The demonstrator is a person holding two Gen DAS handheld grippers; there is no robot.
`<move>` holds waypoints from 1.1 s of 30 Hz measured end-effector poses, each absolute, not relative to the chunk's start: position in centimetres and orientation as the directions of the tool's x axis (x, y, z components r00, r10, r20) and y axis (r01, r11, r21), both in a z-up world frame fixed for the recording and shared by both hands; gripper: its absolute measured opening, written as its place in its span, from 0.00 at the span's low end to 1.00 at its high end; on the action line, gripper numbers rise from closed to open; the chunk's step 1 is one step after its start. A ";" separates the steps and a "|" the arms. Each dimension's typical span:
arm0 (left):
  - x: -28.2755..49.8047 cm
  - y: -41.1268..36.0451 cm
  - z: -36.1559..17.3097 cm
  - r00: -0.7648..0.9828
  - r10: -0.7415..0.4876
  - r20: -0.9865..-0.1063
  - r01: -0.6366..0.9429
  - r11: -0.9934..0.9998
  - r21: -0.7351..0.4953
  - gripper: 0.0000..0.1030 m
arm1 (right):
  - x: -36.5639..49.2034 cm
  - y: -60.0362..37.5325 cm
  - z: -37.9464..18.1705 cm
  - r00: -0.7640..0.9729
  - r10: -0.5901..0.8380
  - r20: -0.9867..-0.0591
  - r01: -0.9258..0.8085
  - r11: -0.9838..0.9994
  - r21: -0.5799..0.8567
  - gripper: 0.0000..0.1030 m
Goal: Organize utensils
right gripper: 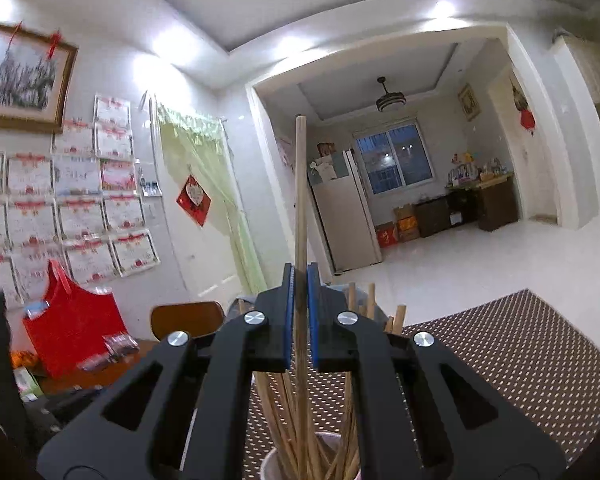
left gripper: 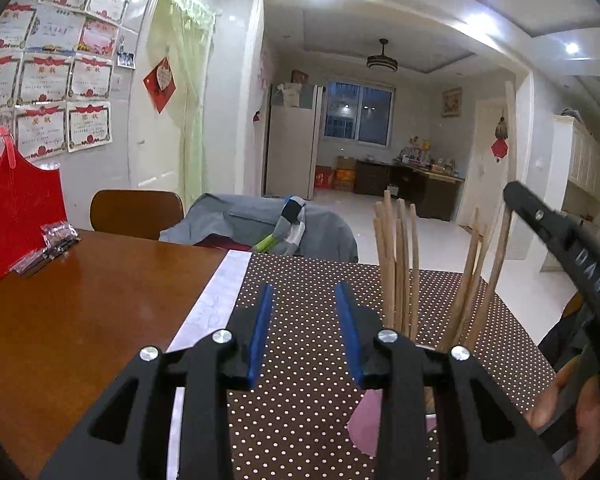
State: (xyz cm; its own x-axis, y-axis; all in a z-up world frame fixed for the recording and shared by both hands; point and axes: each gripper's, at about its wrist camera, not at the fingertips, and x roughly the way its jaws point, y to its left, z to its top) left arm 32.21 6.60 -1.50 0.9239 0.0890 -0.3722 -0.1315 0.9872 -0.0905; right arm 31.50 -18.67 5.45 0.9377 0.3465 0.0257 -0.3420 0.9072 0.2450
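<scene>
Right wrist view: right gripper [right gripper: 300, 280] pinches one chopstick [right gripper: 300, 184] above the nearly full cup [right gripper: 272, 464]; left gripper [left gripper: 304, 300] is half open, empty.

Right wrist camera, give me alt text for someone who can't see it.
The right gripper is shut on one upright wooden chopstick, above a white cup holding more chopsticks. The cup stands on a brown dotted placemat.

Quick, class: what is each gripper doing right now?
Left gripper: open, nothing between its fingers.
Right gripper: closed on one upright chopstick.
</scene>
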 end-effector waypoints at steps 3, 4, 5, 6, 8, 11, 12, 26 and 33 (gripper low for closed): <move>32.3 6.7 -1.6 0.922 0.077 -0.380 -0.123 0.987 -0.099 0.32 | 31.7 -18.1 4.2 0.934 0.358 -0.018 -0.345 0.911 0.227 0.07; 32.3 6.6 -1.6 0.921 0.077 -0.383 -0.122 0.988 -0.095 0.32 | 31.6 -18.1 3.9 0.933 0.358 -0.027 -0.343 0.912 0.224 0.07; 32.4 6.5 -1.6 0.919 0.078 -0.385 -0.121 0.989 -0.090 0.32 | 31.6 -18.1 3.5 0.932 0.359 -0.040 -0.342 0.913 0.223 0.07; 32.4 6.4 -1.6 0.919 0.077 -0.387 -0.118 0.989 -0.085 0.32 | 31.4 -18.1 3.2 0.931 0.362 -0.051 -0.343 0.913 0.223 0.07; 32.4 6.1 -1.7 0.917 0.089 -0.389 -0.125 0.990 -0.068 0.32 | 31.1 -18.0 2.9 0.928 0.365 -0.069 -0.343 0.914 0.217 0.07; 32.5 5.6 -1.8 0.912 0.090 -0.399 -0.119 0.992 -0.048 0.32 | 30.5 -17.9 2.3 0.926 0.365 -0.095 -0.342 0.920 0.193 0.07; 32.4 5.5 -1.8 0.912 0.088 -0.402 -0.116 0.992 -0.047 0.32 | 30.5 -17.9 2.1 0.925 0.364 -0.108 -0.341 0.922 0.185 0.07; 31.8 4.9 -2.8 0.868 0.097 -0.487 -0.123 0.992 -0.023 0.38 | 30.0 -18.2 -0.6 0.889 0.371 -0.267 -0.328 0.925 0.194 0.07; 29.3 4.5 -2.3 0.881 0.080 -0.466 -0.098 0.995 -0.014 0.40 | 28.9 -18.4 0.4 0.888 0.352 -0.295 -0.304 0.932 0.197 0.08</move>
State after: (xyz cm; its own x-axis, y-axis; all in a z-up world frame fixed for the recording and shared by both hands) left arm 29.31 4.47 -2.25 0.8813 0.0802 -0.4658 -0.0979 0.9951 -0.0140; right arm 28.94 -18.39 0.38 0.8884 0.3522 -0.2946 -0.3042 0.9320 0.1970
